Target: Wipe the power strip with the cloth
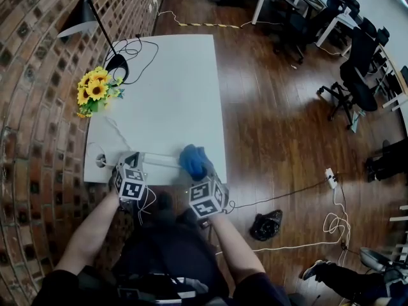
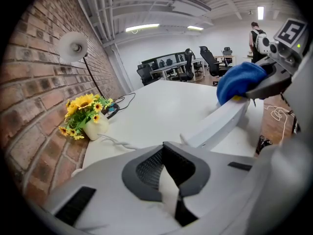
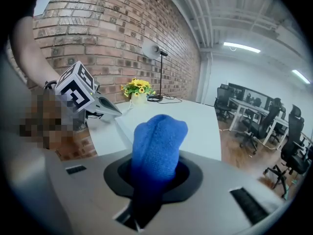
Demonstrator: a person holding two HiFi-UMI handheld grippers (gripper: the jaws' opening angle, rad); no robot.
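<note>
clamping the power strip (image 2: 220, 121) in my tight-shut left claw (image 2: 168, 177) steadies it at the table (image 1: 172, 81) edge; my right claw (image 3: 155, 175) pinches the blue cloth (image 3: 159, 136), resting on its far end.

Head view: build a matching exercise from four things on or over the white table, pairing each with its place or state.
Things:
1. blue cloth
2. power strip
3. sunflowers
4. desk lamp

Places or states:
A. stands at the far left corner of the table
B. clamped in the left gripper
C. clamped in the right gripper
D. sits at the table's left edge, by the brick wall

Pairs: 1-C, 2-B, 3-D, 4-A
</note>
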